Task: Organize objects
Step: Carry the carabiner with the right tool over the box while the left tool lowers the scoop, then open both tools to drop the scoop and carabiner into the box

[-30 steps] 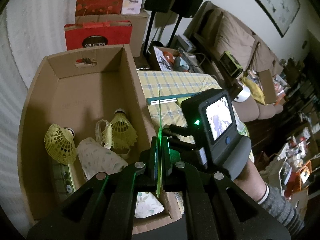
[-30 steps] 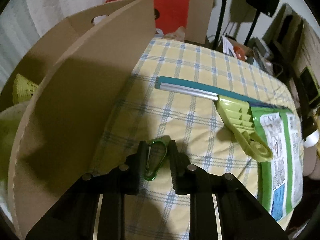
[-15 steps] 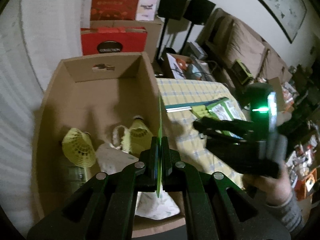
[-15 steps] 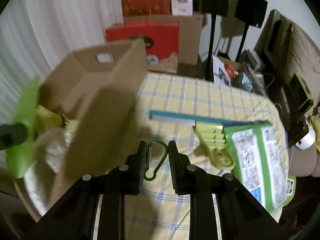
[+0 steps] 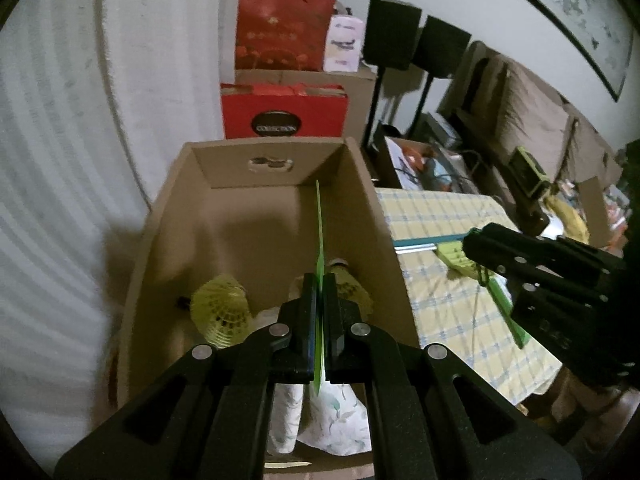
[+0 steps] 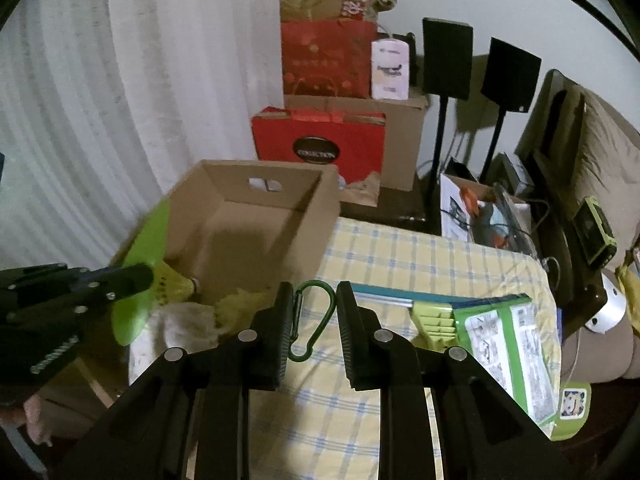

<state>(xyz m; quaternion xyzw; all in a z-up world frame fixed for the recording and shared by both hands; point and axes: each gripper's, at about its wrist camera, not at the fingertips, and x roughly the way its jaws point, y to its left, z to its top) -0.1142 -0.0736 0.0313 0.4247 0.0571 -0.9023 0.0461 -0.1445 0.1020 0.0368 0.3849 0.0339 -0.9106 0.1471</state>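
My left gripper [image 5: 319, 280] is shut on a thin flat green plastic piece [image 5: 319, 232], held edge-on above the open cardboard box [image 5: 256, 152]; the same piece shows in the right wrist view [image 6: 138, 276]. Yellow shuttlecocks [image 5: 220, 312] and a floral cloth [image 5: 332, 420] lie in the box. My right gripper [image 6: 312, 320] is shut on a green carabiner [image 6: 310, 320] and holds it above the checked tablecloth [image 6: 420, 256], right of the box [image 6: 256, 216].
A teal and silver bar [image 6: 384, 296], a light green plastic tool [image 6: 434, 316] and a green printed packet [image 6: 508, 344] lie on the cloth. Red gift bags [image 6: 320, 148], more boxes and black speaker stands [image 6: 446, 60] stand behind. A sofa [image 6: 600, 168] is at the right.
Both grippers have risen and pulled back. My left gripper has carried the green piece over the box interior. My right gripper has lifted the carabiner off the cloth.
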